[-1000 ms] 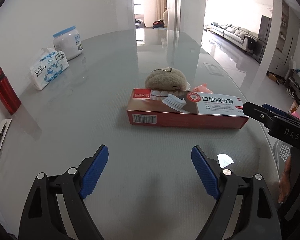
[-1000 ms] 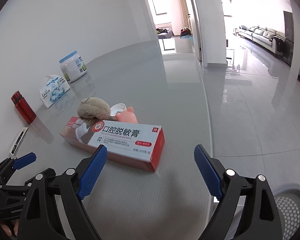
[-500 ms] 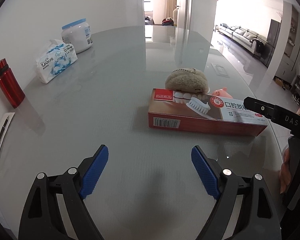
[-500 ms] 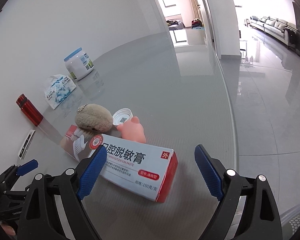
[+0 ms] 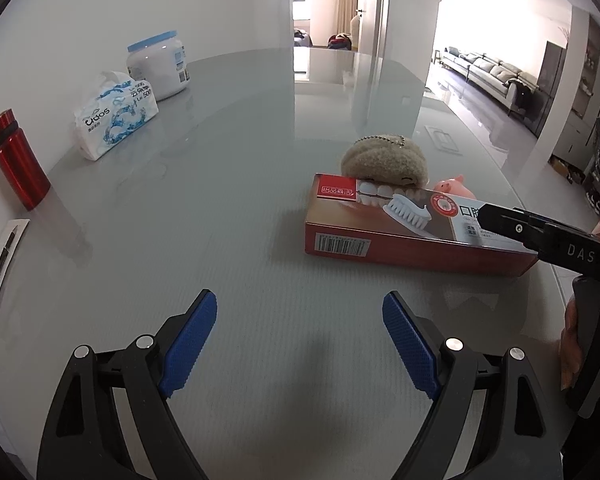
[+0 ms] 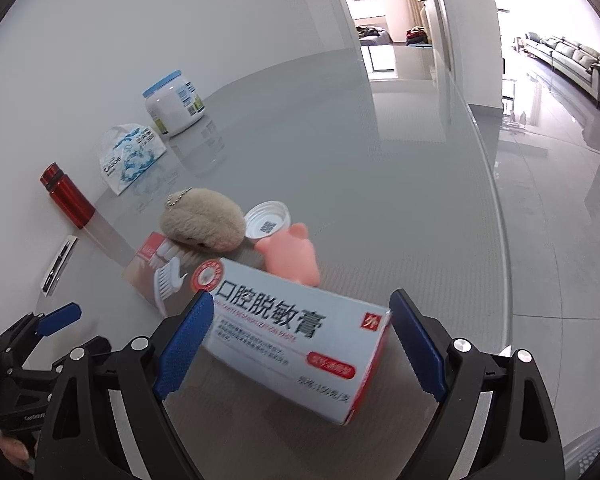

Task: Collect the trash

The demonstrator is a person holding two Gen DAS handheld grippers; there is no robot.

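A long red and white toothpaste box (image 5: pixel 400 232) lies on the grey glass table (image 5: pixel 220 208). In the right wrist view the box (image 6: pixel 292 328) lies between the open jaws of my right gripper (image 6: pixel 300 340), its near end inside them, untouched as far as I can tell. A white bottle cap (image 6: pixel 268 220) lies behind the box. My left gripper (image 5: pixel 300 336) is open and empty over bare table, left of the box. One right finger (image 5: pixel 540 232) crosses the box's right end in the left wrist view.
A beige plush keychain (image 6: pixel 202 224) and a pink pig toy (image 6: pixel 290 256) sit against the box's far side. A red bottle (image 5: pixel 18 160), tissue pack (image 5: pixel 114 114), white jar (image 5: pixel 158 66) and packaged pen (image 5: pixel 2 266) stand along the left. The table edge (image 6: pixel 496 216) curves at right.
My right gripper has moved forward and down so the box's end now sits between its jaws. My left gripper has swung left, so the box sits further right in its view.
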